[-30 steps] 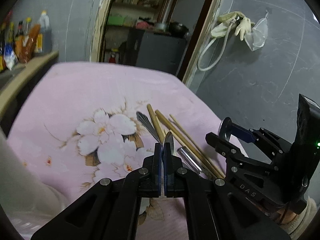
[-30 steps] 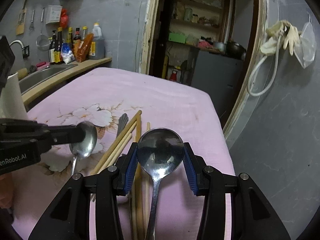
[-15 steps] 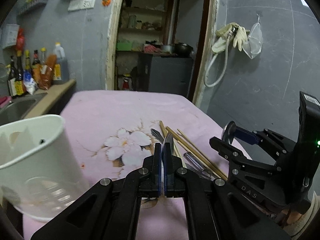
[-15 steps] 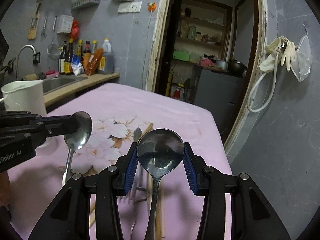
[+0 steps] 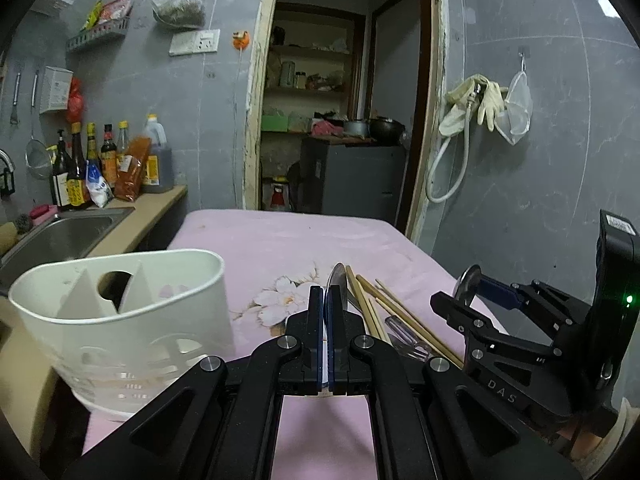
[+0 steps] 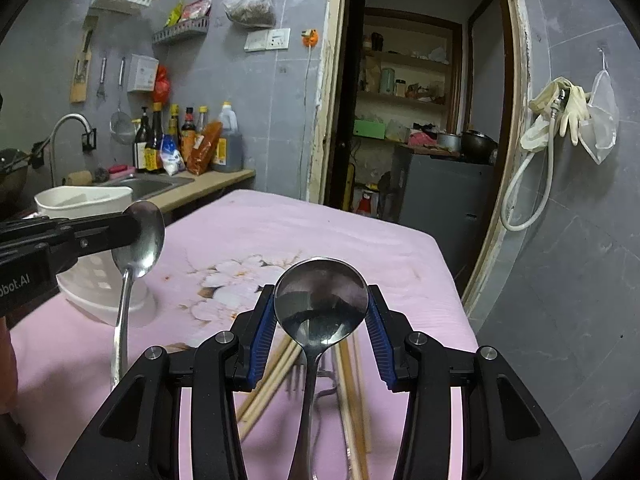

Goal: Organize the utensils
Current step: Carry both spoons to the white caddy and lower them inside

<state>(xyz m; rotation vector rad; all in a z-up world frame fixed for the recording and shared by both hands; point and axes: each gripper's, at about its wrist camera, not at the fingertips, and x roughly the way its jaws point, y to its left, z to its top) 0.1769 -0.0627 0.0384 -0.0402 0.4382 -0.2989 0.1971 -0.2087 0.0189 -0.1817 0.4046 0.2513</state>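
My left gripper is shut on a small steel spoon, gripped edge-on by its bowl, with the handle hanging down above the pink cloth. My right gripper is shut on a larger spoon, pads pressing both sides of the bowl, handle trailing back. Both are lifted off the table. A white plastic utensil holder with divided compartments stands at the left on the table, close to the left gripper. Wooden chopsticks and a fork lie on the cloth below the grippers.
The table wears a pink floral cloth. A sink and counter with several sauce bottles lie to the left. An open doorway is behind the table; a grey wall with hanging gloves is to the right.
Both grippers have risen and tilted up with their spoons, drifting left. The white holder has come into the left wrist view; the chopsticks now lie lower and nearer.
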